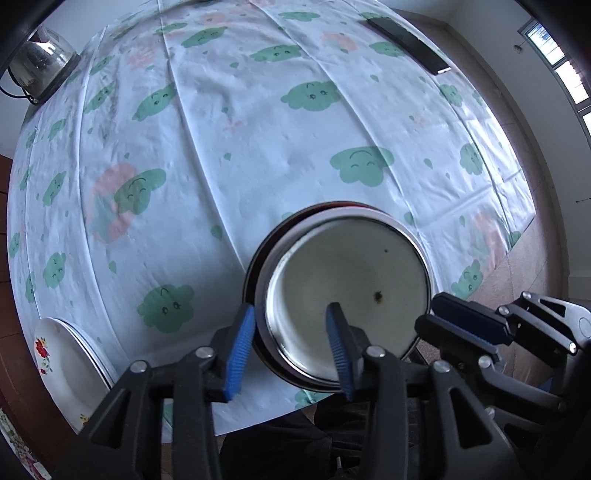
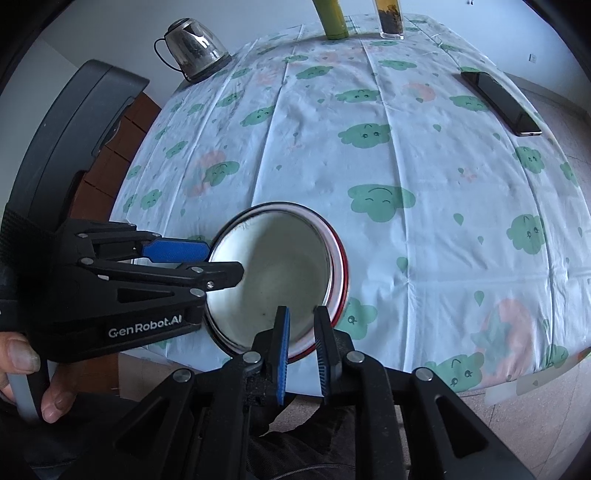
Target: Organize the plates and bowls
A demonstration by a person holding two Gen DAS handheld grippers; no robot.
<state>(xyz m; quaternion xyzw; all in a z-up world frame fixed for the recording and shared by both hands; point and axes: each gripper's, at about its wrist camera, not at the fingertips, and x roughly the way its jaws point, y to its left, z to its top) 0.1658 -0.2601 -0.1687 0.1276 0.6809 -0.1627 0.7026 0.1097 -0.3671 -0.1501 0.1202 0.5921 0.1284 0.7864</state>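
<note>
A steel-rimmed white bowl (image 1: 347, 280) sits nested in a red bowl at the near table edge; it also shows in the right wrist view (image 2: 280, 273). My left gripper (image 1: 291, 343) straddles the bowl's left rim, one blue finger outside and one inside, the jaws apart. My right gripper (image 2: 301, 343) straddles the bowl's near-right rim with its jaws close together around the rim. A stack of white flowered plates (image 1: 62, 354) lies at the table's left edge.
The table has a cloud-print cloth (image 1: 258, 129). A glass kettle (image 2: 195, 46) stands at the far left, a black phone (image 2: 498, 101) at the far right, and a green bottle (image 2: 332, 18) and a glass jar (image 2: 389, 18) at the back.
</note>
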